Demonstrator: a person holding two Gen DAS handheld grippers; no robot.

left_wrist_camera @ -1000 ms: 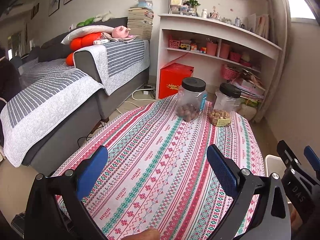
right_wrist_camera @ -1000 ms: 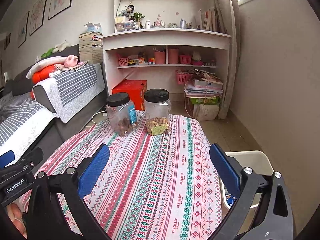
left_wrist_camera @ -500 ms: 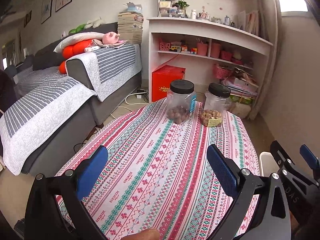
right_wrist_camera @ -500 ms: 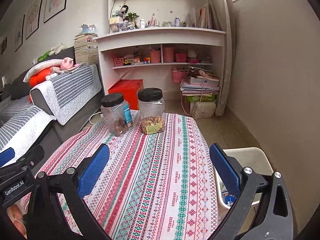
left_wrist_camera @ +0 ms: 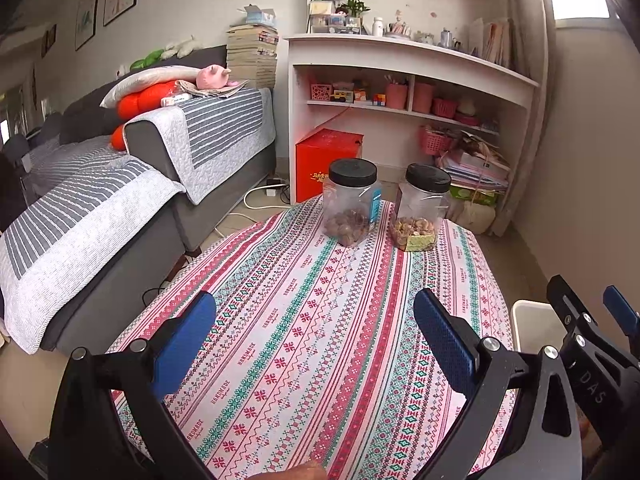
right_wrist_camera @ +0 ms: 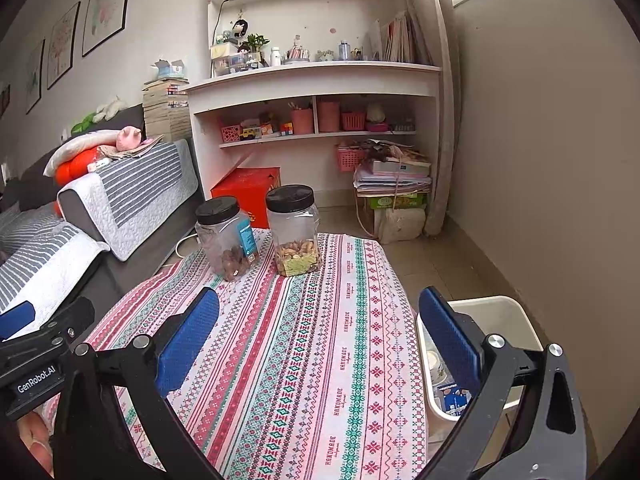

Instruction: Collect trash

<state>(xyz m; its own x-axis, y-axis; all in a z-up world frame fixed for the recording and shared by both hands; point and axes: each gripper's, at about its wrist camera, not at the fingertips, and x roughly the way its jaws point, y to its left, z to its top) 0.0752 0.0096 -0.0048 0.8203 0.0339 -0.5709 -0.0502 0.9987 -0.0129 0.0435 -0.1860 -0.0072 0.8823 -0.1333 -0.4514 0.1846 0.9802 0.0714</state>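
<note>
A white trash bin [right_wrist_camera: 508,320] stands on the floor at the table's right edge, with a cup and a blue-white wrapper [right_wrist_camera: 452,398] inside; its corner also shows in the left wrist view [left_wrist_camera: 532,324]. My left gripper [left_wrist_camera: 314,340] is open and empty above the near part of the patterned tablecloth [left_wrist_camera: 320,320]. My right gripper [right_wrist_camera: 318,340] is open and empty above the same cloth [right_wrist_camera: 320,340], its right finger over the bin's near rim. I see no loose trash on the cloth.
Two clear jars with black lids stand at the table's far end: one with brown nuts [left_wrist_camera: 352,204] [right_wrist_camera: 226,236], one with pale nuts [left_wrist_camera: 420,208] [right_wrist_camera: 296,232]. A grey sofa [left_wrist_camera: 120,208] lies left. A red box [left_wrist_camera: 326,160] and white shelves [left_wrist_camera: 400,92] stand behind.
Both grippers have drawn back and risen a little; the jars look farther and more of the bin shows. Both stay open and empty.
</note>
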